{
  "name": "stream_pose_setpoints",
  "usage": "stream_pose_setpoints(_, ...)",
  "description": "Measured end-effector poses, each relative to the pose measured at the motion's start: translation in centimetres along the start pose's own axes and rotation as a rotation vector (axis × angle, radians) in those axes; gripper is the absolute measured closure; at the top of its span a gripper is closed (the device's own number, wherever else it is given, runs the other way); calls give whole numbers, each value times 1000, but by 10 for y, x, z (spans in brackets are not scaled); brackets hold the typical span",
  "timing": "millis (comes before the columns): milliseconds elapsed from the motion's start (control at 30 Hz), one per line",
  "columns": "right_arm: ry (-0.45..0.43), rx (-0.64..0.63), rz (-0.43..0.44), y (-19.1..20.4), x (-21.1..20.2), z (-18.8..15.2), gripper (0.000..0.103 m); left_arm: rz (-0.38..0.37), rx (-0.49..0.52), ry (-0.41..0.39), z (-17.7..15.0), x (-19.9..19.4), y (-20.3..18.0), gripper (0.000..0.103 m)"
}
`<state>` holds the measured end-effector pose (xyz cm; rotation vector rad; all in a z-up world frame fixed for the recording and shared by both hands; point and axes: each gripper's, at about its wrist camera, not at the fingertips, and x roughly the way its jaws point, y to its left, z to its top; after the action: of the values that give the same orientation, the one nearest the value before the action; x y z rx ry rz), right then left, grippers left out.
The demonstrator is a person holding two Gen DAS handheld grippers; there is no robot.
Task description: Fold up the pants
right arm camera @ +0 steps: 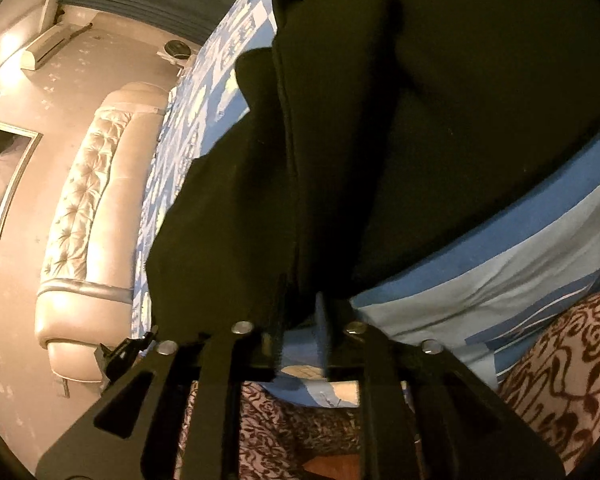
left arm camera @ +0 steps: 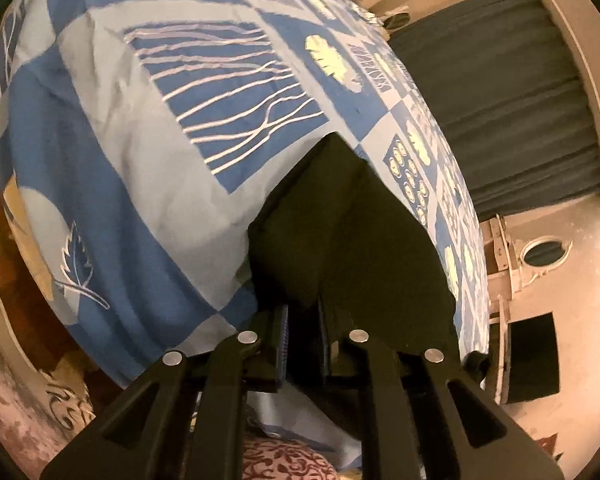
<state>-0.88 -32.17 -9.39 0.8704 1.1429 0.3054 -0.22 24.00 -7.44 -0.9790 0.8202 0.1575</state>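
so the black pants [right arm camera: 440, 128] are lying on the bed, on top of the blue patchwork bedsheet [left arm camera: 120, 160], near its edge. The left gripper [left arm camera: 302, 344] sits right at one end of the dark cloth, and its jaws have a narrow gap with fabric running into it, can't tell if it's really pinched. Same with the right gripper [right arm camera: 300, 332]: slightly parted, cloth draped at the tips. Tufted headboard [right arm camera: 84, 208] off to the side

Both wrist cameras are looking steeply down along their fingers, very close over the blue patterned bedspread [left arm camera: 112, 168]; both are sharing the dark pants [right arm camera: 440, 140], the left view at lower centre.
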Motion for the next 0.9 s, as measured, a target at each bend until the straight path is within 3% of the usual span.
stream_pose_setpoints(33, -9, 0, 6, 4, -4, 2, 63, 20, 25, -14, 0, -5, -4, 82)
stream_pose_setpoints(67, -28, -3, 4, 7, -10, 5, 49, 50, 46, -33, 0, -10, -7, 70)
stream_pose_setpoints(100, -47, -2, 0, 8, -16, 9, 43, 71, 59, -50, 0, -14, -9, 52)
stream_pose_setpoints(167, -119, 18, 13, 10, -36, 28, 35, 92, 73, -112, 1, -28, -13, 36)
stream_pose_setpoints(233, -170, 57, 41, 4, -51, 56, 34, 85, 85, -140, 3, -35, -21, 35)
stream_pose_setpoints(333, -269, 231, 159, -22, -68, 102, 31, 70, 136, -154, 7, -36, -43, 25)
stream_pose_setpoints(433, -345, 383, 260, -45, -62, 150, 31, 36, 186, -133, 4, -23, -65, 25)
stream_pose_setpoints(567, -418, 453, 211, -62, -42, 188, 31, 15, 200, -39, -9, 9, -89, 24)
stream_pose_setpoints(667, -439, 614, 259, -80, -13, 199, 31, 4, 219, 22, -23, 28, -104, 24)
stream_pose_setpoints(800, -477, 719, 269, -93, -2, 207, 42, 18, 253, 78, -39, 47, -117, 24)
stream_pose_setpoints(867, -477, 703, 258, -91, 0, 213, 74, 29, 263, 82, -45, 53, -121, 24)
stream_pose_setpoints(900, -456, 680, 248, -91, 2, 218, 81, 39, 274, 77, -47, 55, -124, 22)
